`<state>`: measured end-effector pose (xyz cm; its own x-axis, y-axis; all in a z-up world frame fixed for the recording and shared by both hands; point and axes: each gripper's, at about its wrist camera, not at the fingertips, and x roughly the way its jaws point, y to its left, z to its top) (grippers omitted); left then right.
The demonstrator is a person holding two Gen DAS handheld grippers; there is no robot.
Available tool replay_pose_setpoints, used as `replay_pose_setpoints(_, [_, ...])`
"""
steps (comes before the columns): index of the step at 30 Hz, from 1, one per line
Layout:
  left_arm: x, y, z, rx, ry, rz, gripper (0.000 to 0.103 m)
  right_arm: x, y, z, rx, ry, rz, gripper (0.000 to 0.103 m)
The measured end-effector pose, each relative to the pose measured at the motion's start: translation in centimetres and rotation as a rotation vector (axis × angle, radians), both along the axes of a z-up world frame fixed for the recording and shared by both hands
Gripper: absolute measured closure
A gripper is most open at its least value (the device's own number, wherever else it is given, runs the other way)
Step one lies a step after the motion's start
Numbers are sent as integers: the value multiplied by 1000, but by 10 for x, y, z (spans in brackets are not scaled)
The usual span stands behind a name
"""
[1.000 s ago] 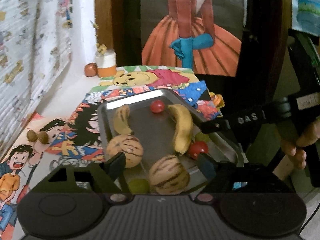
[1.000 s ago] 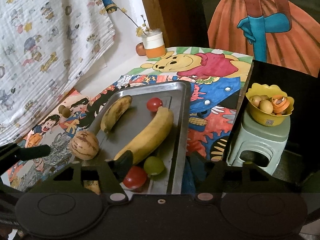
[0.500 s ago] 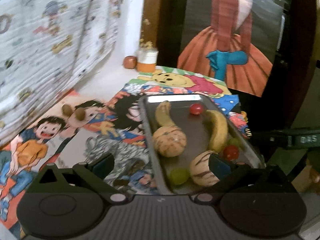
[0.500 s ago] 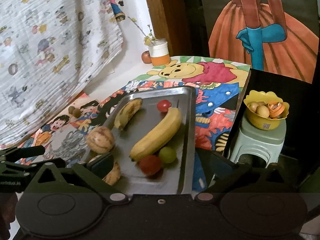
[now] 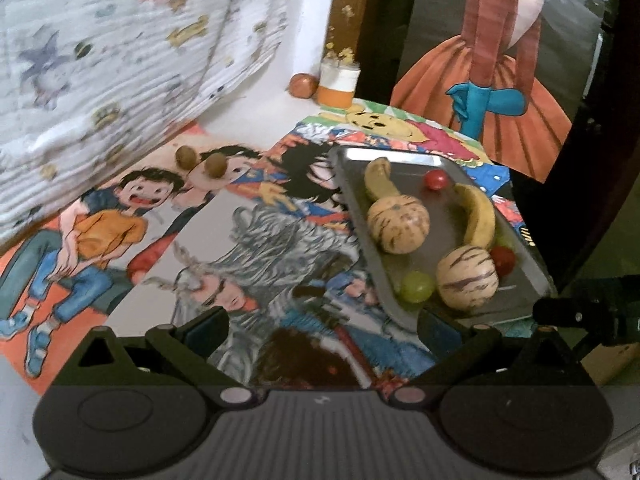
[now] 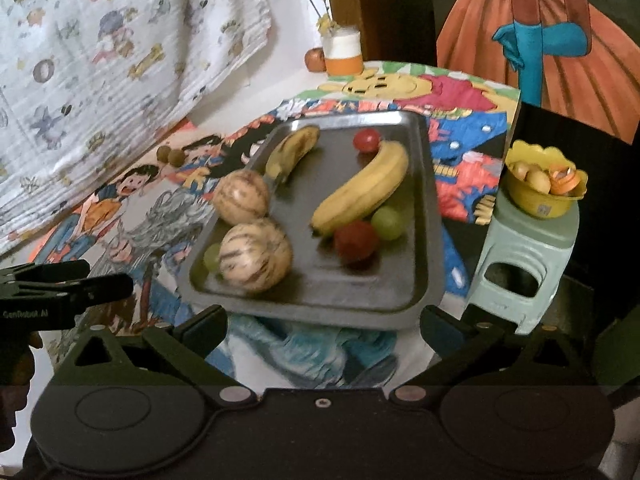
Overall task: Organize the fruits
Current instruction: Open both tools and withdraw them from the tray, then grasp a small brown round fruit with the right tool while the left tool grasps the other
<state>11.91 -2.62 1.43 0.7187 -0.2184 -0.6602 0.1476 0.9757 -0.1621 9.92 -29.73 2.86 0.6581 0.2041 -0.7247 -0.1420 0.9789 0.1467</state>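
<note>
Two small brown fruits (image 5: 202, 162) are left loose on the table (image 5: 248, 216), well apart from the tray (image 6: 426, 208), where melons, bananas, tomatoes and grapes are gathered. Left tongs (image 5: 322, 326) and right tongs (image 6: 324, 326) are spread wide, empty.
</note>
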Motion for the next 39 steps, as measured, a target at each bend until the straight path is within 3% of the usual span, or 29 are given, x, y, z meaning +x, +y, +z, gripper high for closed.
replay_pose_setpoints(9, [-13,24,-5,-1,36,35,0,-15,27,-4,45,62,-20,1])
replay_pose_setpoints(24, [-26,61,-3,-7,58,116,0,-21,91,-8,156,111,55,1])
replay_pose_setpoints(39, [-18,82,-7,25,76,186,0,9,125,-2,97,72,164,1])
